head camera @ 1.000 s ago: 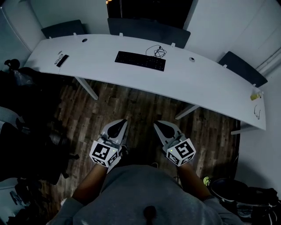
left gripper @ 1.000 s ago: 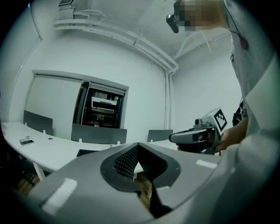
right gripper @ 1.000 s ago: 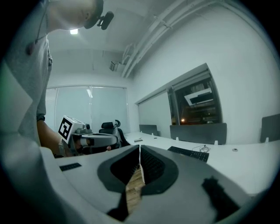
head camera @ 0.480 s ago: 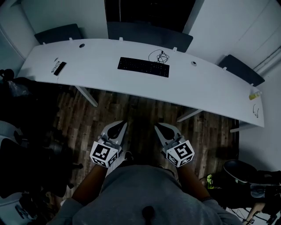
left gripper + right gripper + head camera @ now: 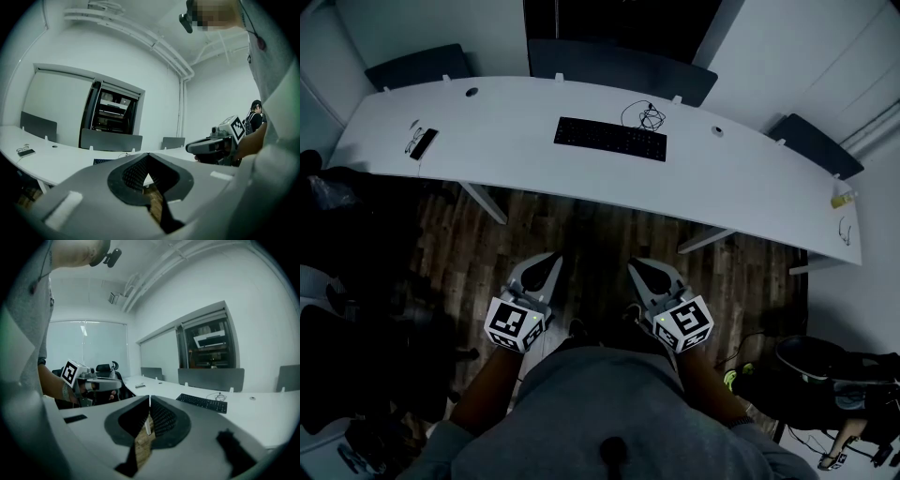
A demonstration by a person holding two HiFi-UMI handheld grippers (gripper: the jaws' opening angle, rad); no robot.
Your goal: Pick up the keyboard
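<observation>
A black keyboard lies flat on the long white curved desk, with its coiled cable just behind it. It also shows in the right gripper view as the keyboard, and only as a dark sliver of keyboard in the left gripper view. My left gripper and right gripper hang side by side over the wooden floor, well short of the desk. Both are shut with nothing between the jaws. Each gripper sees the other: the right gripper, the left gripper.
A small dark device with glasses lies at the desk's left end, a small yellow item at its right end. Grey partition panels stand behind the desk. Desk legs reach the floor. Dark chairs and bags crowd the left; more clutter sits at right.
The desk and keyboard have shifted slightly in the head view as the person moved. Both grippers stayed shut and side by side, and sit a little lower in the picture.
</observation>
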